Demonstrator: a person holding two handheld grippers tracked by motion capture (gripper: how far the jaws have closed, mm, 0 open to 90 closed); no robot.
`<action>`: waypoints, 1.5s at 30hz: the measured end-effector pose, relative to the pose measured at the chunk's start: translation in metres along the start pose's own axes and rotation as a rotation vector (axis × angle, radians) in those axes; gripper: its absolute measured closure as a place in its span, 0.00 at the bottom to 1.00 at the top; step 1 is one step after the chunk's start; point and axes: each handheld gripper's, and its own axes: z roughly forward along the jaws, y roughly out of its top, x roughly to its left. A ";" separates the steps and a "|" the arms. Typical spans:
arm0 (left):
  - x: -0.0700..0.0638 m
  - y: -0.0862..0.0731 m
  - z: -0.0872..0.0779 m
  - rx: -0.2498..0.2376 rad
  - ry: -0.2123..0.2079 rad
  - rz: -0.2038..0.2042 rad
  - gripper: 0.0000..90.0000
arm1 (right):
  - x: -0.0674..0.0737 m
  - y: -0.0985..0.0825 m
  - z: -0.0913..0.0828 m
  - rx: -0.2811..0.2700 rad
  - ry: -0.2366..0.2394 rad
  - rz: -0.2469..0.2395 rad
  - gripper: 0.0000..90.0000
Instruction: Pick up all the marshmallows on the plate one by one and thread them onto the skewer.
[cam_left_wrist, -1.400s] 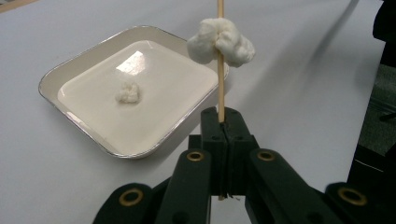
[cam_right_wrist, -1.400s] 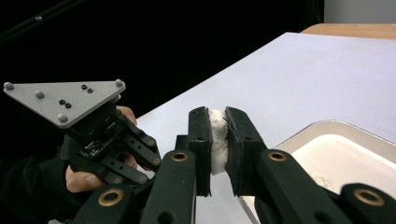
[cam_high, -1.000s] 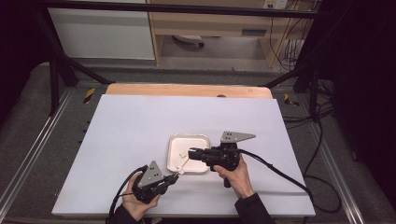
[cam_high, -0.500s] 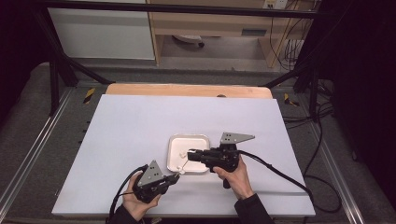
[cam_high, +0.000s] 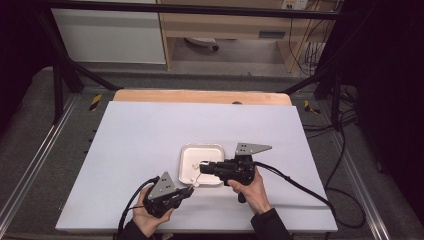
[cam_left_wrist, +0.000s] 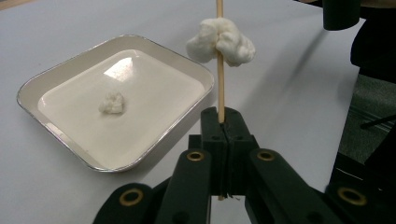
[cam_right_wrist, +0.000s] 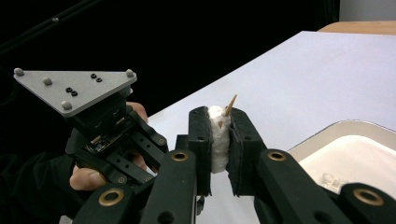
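While the left gripper clamps tight on a wooden skewer, the right gripper squeezes a white marshmallow, seemingly on that skewer's tip, just above the tray on the tabletop.

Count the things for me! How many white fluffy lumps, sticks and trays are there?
White fluffy lumps: 2, one on the stick and one lying in the tray
Wooden sticks: 1
Trays: 1
Total: 4
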 end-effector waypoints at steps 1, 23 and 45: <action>0.000 0.000 0.000 0.000 0.004 0.002 0.99 | 0.000 0.000 0.000 0.000 0.001 0.001 0.91; 0.008 0.001 -0.003 -0.022 0.024 -0.022 0.99 | 0.002 -0.006 0.010 0.025 -0.044 -0.011 0.63; 0.045 -0.016 -0.026 -0.010 0.104 -0.116 0.98 | -0.032 -0.018 0.035 0.266 -0.407 -0.161 0.13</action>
